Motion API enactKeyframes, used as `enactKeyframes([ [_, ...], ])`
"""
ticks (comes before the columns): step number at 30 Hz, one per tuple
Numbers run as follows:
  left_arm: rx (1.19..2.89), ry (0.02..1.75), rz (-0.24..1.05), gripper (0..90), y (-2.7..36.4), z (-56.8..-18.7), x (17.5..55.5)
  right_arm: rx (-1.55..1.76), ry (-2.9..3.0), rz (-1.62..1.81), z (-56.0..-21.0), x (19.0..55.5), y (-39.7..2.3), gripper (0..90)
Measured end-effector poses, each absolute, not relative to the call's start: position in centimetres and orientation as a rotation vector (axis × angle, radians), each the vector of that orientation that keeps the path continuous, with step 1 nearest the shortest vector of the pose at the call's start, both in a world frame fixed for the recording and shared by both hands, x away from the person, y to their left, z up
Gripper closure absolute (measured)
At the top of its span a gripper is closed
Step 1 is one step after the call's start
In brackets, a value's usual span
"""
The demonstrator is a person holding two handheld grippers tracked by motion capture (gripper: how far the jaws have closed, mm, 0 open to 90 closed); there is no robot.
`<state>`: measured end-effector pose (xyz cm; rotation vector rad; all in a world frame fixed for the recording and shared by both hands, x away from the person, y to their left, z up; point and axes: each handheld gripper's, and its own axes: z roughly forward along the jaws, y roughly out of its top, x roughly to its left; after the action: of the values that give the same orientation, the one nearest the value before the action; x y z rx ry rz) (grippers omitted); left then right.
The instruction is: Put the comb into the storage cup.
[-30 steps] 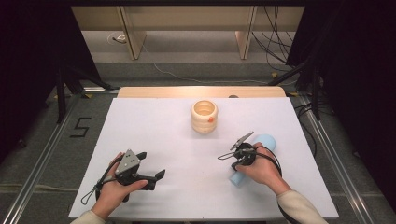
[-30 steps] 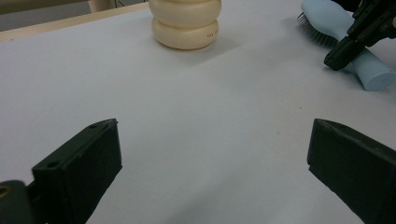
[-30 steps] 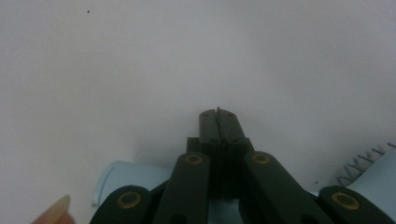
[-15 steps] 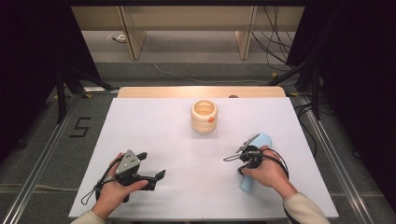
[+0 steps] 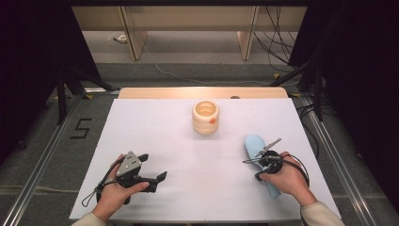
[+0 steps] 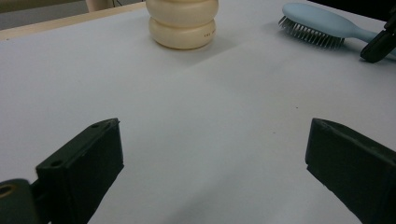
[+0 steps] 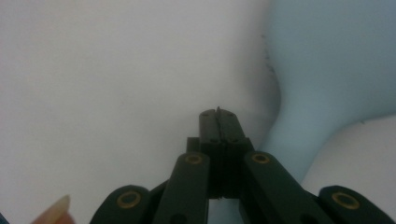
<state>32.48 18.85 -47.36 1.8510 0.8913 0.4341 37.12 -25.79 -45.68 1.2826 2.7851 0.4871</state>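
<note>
High view: light-blue hairbrush (image 5: 254, 145) lay at right of the white surface (image 5: 188, 155), right claw (image 5: 261, 153) hovering over its neck, jaws pinched together, nothing held. Left claw (image 5: 153, 174) at lower left, well apart.

Left gripper view: jaws spread wide, empty; brush (image 6: 317, 23) at upper right, bristles down.

Right gripper view: jaws closed just left of the brush (image 7: 327, 70). Looked light, rigid, smooth plastic; narrow handle judged the best hold.

We see the white tabletop (image 5: 188, 155) w/ the cream ribbed ring-stack pot (image 5: 205, 117) at 12 o'clock, far-centre. The pale blue plastic hairbrush (image 5: 254, 145) lies at 3 o'clock, well apart from the pot; right gripper (image 5: 262, 157) over its handle. Left gripper (image 5: 153, 176) at 8 o'clock, near edge.
</note>
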Motion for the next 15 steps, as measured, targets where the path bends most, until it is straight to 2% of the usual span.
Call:
enactKeyframes([
  [15,1.857,0.892,0.435,4.5,18.9,-47.4,32.5,1.388,2.702,0.493,-45.6,37.1,-29.3,90.0],
])
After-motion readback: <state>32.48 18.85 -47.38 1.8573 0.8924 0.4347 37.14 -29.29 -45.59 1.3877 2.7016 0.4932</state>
